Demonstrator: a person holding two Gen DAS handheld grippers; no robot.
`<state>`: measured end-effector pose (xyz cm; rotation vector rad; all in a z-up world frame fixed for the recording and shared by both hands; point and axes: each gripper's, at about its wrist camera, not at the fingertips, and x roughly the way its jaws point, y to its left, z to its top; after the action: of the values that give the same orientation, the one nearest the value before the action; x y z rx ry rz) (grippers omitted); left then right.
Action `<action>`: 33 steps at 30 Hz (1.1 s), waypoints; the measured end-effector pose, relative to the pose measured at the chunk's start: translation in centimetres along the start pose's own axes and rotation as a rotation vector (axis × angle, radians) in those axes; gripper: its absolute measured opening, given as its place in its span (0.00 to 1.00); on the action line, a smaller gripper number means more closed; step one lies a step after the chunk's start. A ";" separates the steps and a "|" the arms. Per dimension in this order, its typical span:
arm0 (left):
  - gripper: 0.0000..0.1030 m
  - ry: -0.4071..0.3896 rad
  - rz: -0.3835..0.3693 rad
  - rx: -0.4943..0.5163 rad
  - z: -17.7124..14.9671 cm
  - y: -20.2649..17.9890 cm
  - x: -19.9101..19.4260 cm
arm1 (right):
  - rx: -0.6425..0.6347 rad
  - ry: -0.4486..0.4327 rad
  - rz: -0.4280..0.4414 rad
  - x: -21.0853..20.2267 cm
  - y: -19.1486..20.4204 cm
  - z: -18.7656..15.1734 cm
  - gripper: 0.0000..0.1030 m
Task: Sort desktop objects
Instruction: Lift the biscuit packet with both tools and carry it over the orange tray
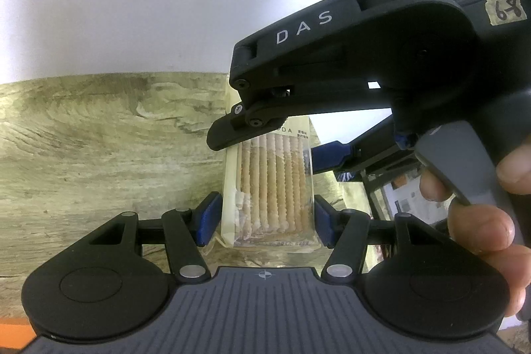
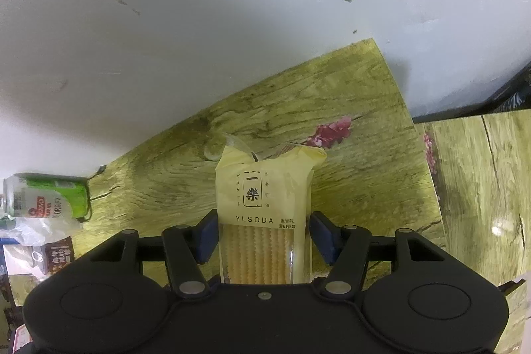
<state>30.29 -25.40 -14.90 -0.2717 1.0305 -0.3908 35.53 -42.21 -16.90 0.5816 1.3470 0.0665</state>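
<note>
The cracker packet point(image 2: 264, 221) is a pale yellow pouch printed "YLSODA" beneath a boxed character and small Japanese lettering, with a clear window that shows rows of scalloped crackers. In the right wrist view it stands between the blue pads of the right tongs point(image 2: 264, 236), its crimped top pointing to 12 o'clock over the wood-grain table point(image 2: 348, 108). The pads sit against both of its sides, so these tongs hold it.

In the left wrist view the left tongs point(image 1: 265, 221) clamp the other end of the same packet point(image 1: 272, 188), the blue pads tight on both edges. The right tongs' black body, lettered "DAS", comes in from 2 o'clock, with a taped tag reading "68" and a hand point(image 1: 491, 214) on the trigger.

At 9 o'clock in the right wrist view a green and silver can point(image 2: 46, 198) marked "DRAFT" lies on its side, above a brown snack bag point(image 2: 49, 254).
</note>
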 end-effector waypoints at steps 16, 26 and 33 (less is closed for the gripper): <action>0.56 -0.058 0.024 -0.007 -0.3 -1.1 -4.9 | -0.063 -0.035 0.037 -4.2 2.9 -2.1 0.55; 0.56 -0.076 0.046 -0.013 -1.9 -1.2 -7.6 | -0.103 -0.042 0.060 -6.2 4.7 -4.7 0.55; 0.56 -0.065 0.066 -0.028 -4.3 -0.9 -8.7 | -0.135 -0.016 0.064 -6.3 5.2 -7.4 0.55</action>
<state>22.42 -22.53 -9.96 -0.2736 0.9789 -0.3065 28.62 -37.48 -9.80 0.5101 1.2971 0.2031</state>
